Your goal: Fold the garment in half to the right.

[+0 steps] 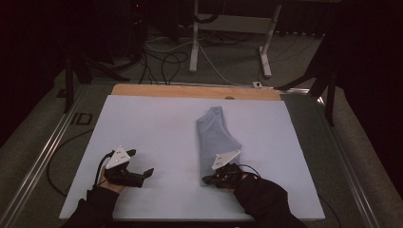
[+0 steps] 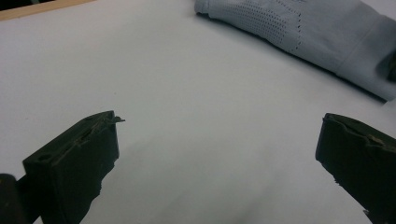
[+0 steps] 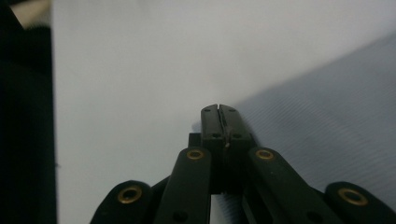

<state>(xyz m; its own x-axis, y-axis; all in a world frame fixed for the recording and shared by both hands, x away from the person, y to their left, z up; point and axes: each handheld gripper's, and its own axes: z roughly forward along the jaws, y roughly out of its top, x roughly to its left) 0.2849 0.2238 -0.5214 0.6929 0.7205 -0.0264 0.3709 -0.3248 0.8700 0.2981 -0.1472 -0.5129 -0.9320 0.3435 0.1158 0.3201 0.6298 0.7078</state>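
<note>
A folded pale blue garment [image 1: 216, 133] lies lengthwise on the light mat [image 1: 152, 123], right of centre. My right gripper [image 1: 207, 179] sits low at the garment's near left corner, pointing left. In the right gripper view my right gripper [image 3: 218, 109] is shut, its tip over the edge where the garment [image 3: 327, 121] meets the mat; no fabric shows between the pads. My left gripper [image 1: 141, 162] rests at the near left of the mat, open and empty. In its own view the left gripper [image 2: 219, 119] has bare mat between its jaws, with the garment [image 2: 299, 28] farther off.
The mat covers a wooden table whose far edge [image 1: 190, 90] shows as a tan strip. Metal rails [image 1: 45, 152] run along both sides. Beyond the table stand a white desk frame [image 1: 195, 42] and loose cables on the floor.
</note>
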